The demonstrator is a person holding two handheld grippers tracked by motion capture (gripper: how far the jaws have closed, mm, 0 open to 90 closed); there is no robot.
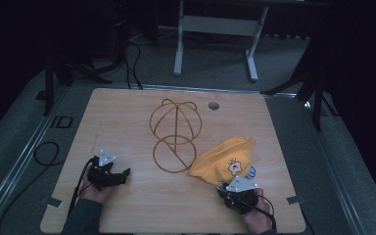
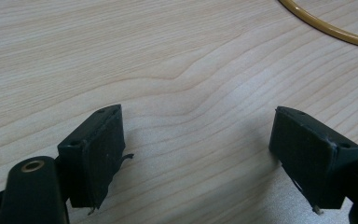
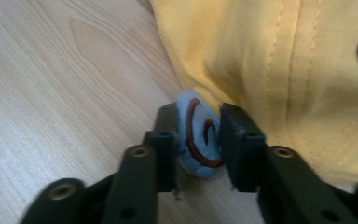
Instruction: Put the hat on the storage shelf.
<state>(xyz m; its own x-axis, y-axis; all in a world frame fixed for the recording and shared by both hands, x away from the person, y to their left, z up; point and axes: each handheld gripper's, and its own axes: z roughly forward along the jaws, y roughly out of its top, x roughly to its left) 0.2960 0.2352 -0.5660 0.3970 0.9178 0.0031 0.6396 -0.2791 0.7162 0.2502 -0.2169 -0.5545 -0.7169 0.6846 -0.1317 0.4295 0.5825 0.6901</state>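
Note:
A yellow cap (image 1: 225,159) with a small cartoon patch lies on the wooden table at the right; its cloth also shows in the right gripper view (image 3: 284,60). My right gripper (image 1: 223,188) sits at the cap's near edge. Its jaws (image 3: 198,116) press on a light blue ear flap (image 3: 198,135) with a brown spiral that hangs off the cap. A gold wire stand (image 1: 174,134), a dome over a ring, stands at the table's middle. My left gripper (image 1: 125,174) rests at the left, open over bare wood (image 2: 198,126), nothing between its pads.
A curve of the gold wire ring (image 2: 326,28) crosses the top right of the left gripper view. A grey round cap (image 1: 214,105) sits in the tabletop near the far edge. Cables (image 1: 46,152) lie on the floor to the left, and a white desk frame (image 1: 215,24) stands beyond the table.

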